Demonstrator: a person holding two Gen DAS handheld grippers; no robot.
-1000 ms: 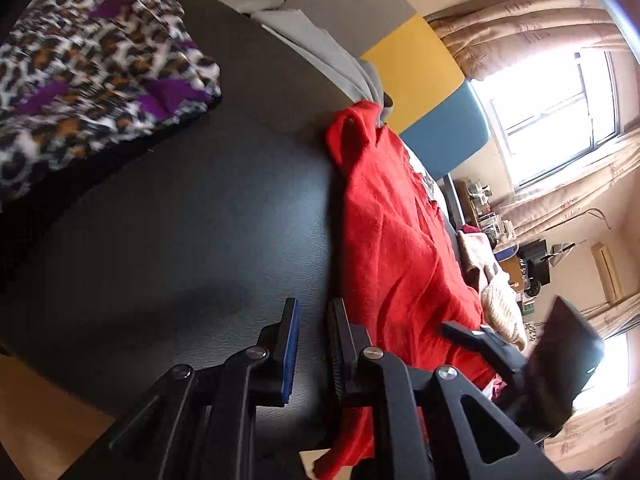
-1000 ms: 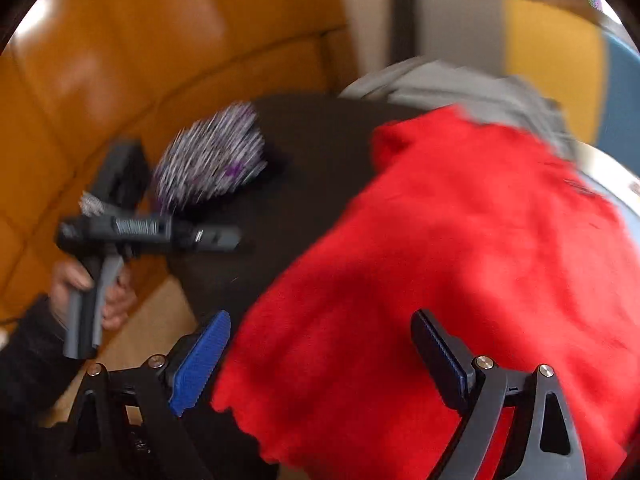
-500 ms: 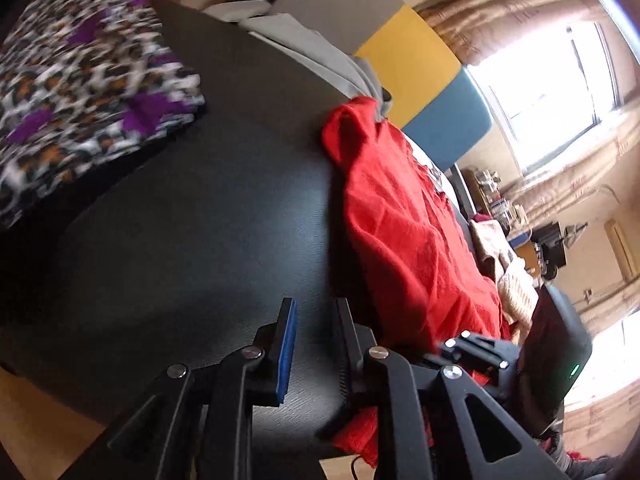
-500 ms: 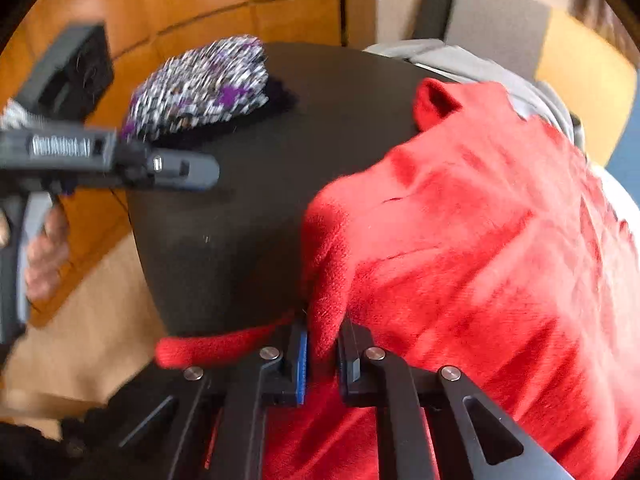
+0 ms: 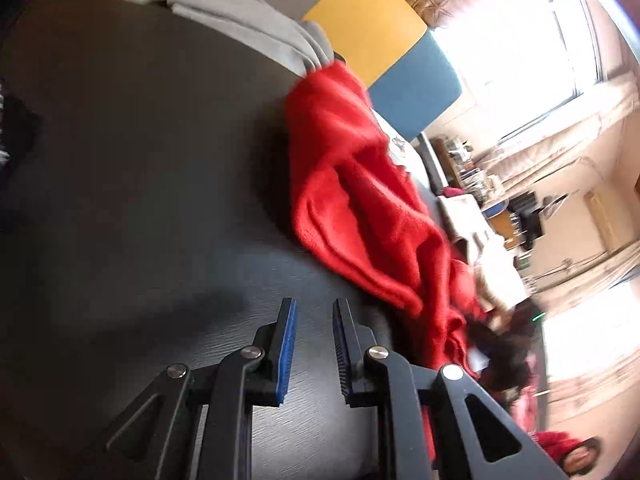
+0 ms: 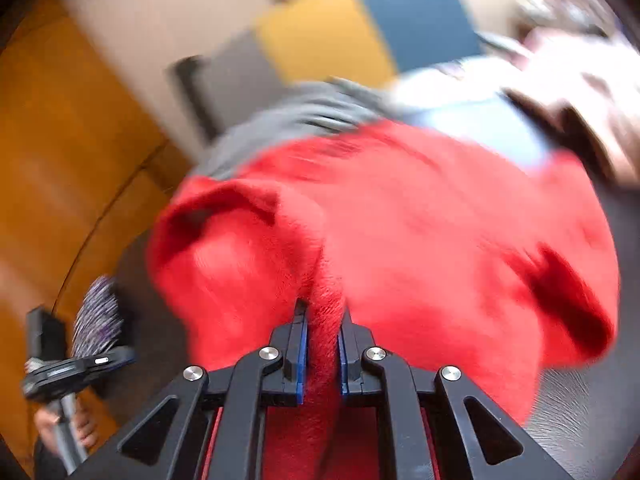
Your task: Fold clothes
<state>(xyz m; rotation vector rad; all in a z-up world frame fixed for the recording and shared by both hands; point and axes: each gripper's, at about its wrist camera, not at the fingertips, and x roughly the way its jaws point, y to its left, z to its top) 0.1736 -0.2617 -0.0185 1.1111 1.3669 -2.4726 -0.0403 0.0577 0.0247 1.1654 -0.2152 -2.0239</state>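
Note:
A red fleece garment [image 5: 360,200] lies crumpled on the dark table [image 5: 140,160], right of my left gripper [image 5: 314,312]. The left gripper's jaws stand close together with a narrow gap and hold nothing; it hovers over bare table. My right gripper [image 6: 322,320] is shut on a fold of the red garment [image 6: 420,240] and lifts it, so the cloth bunches above the jaws. In the right wrist view the left gripper [image 6: 116,356] shows at lower left, held in a hand.
A grey garment [image 5: 256,28] lies at the table's far edge behind the red one. A leopard-print garment [image 6: 98,320] sits on the table's left side. Yellow and blue chair backs [image 5: 400,52] stand beyond the table. Wooden floor [image 6: 60,160] lies to the left.
My right gripper, shut on the red garment's edge, has pulled it up and across, bunching the cloth. My left gripper has shifted away from the leopard garment, which has left its view.

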